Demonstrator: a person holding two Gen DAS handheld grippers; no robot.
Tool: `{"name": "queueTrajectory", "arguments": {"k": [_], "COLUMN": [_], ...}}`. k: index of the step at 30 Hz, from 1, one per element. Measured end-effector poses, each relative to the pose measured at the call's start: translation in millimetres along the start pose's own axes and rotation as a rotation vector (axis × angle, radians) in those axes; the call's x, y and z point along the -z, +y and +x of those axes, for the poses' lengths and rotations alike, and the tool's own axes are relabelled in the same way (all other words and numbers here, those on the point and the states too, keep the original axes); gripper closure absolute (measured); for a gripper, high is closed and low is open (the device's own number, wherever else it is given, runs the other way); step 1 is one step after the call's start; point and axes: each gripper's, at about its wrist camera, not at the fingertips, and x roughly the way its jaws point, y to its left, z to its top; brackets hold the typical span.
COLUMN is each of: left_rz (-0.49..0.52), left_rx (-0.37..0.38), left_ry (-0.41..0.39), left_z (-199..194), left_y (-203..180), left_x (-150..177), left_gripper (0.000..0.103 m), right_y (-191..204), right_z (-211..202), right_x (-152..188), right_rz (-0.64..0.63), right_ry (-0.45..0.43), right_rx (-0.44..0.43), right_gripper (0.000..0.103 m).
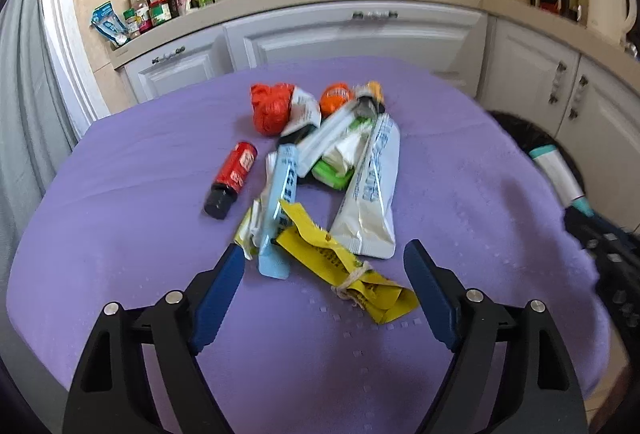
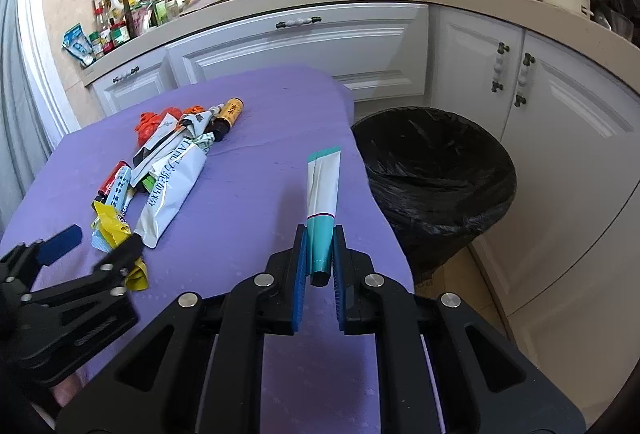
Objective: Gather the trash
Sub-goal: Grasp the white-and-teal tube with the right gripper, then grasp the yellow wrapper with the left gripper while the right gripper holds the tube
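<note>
Jaws on the right gripper [image 2: 320,254] pinch a teal-and-white tube [image 2: 323,200] near the black-lined bin [image 2: 436,174]; left gripper [image 1: 324,274] is spread wide around the yellow wrapper [image 1: 348,266].

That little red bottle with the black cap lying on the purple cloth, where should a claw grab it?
Grip the red bottle across its labelled middle, coming down from above. It lies flat on its side, apart from the wrapper pile, with bare purple cloth on its left. The open left claw is nearest.
</note>
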Motion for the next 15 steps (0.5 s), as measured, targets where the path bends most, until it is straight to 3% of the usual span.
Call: {"name": "queueTrajectory", "arguments": {"k": [6,15], "left_rz": [-0.015,0.034], "left_rx": [0.007,0.045], "left_ry": [0.074,0.033], "left_z": [9.8,2.2], "left_y": [12.8,7.7], "left_x": [15.2,19.6], "left_gripper": [0.029,0.045], "right_y": [-5.1,-4.6], "right_z": [-1.7,1.5], "right_x": [3.6,6.1], "right_rz": [0.009,0.017], "right_ry": [-0.001,0.008], "right_rx": [-0.018,-0.029], "right_gripper": [0.091,0.091]}}
